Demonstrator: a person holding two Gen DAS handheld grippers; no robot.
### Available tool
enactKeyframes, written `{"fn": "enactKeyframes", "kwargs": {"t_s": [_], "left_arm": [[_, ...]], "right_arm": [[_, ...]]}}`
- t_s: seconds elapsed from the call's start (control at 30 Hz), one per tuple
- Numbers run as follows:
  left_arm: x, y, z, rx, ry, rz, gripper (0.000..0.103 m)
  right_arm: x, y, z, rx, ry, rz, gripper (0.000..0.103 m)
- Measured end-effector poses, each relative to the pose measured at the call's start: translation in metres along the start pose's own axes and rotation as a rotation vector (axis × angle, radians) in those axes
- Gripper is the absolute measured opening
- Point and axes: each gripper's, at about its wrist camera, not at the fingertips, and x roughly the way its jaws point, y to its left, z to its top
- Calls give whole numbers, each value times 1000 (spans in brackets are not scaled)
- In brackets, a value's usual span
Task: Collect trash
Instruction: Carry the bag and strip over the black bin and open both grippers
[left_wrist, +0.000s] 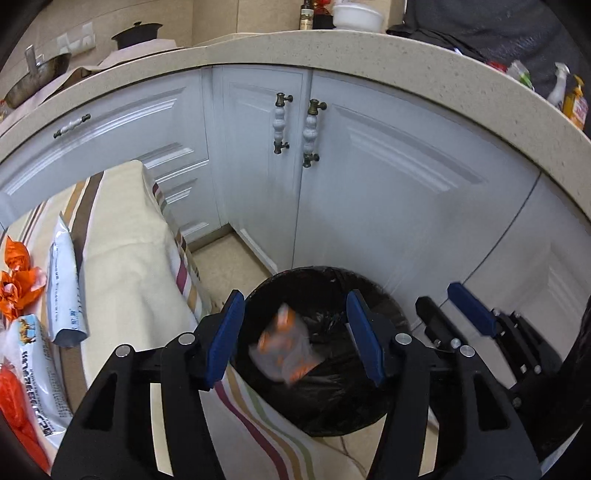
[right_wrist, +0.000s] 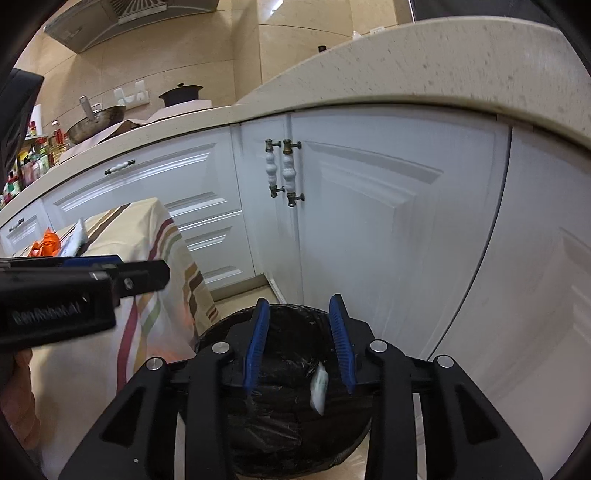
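Trash wrapper (left_wrist: 284, 343) mid-fall, blurred, inside black bin (left_wrist: 369, 406). Left gripper (left_wrist: 295, 339) fingers spread, empty, over bin mouth. Right gripper (right_wrist: 301, 343) likewise parted; white packet (right_wrist: 320, 387) below. More wrappers (left_wrist: 62, 288) wait on bench (left_wrist: 122, 258).

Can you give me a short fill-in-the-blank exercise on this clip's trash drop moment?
1. Both claws, left claw and right claw, hover above the black-lined ____.
2. The left claw's jaws stand ____, with a blurred orange-and-clear wrapper between and below them.
3. More wrappers lie on the striped ____, left of the trash bin.
4. The cabinet doors behind the bin are ____ in colour.

Missing words: trash bin; open; tablecloth; white
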Motion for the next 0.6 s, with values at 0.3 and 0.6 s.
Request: {"fn": "enactKeyframes", "kwargs": {"t_s": [0.3, 0.6], "left_arm": [[-14, 1, -1, 3, -21, -3, 63], [-85, 31, -20, 2, -122, 18, 68]], "right_arm": [[-16, -7, 2, 40, -10, -23, 43], [-60, 31, 7, 11, -57, 17, 48]]}}
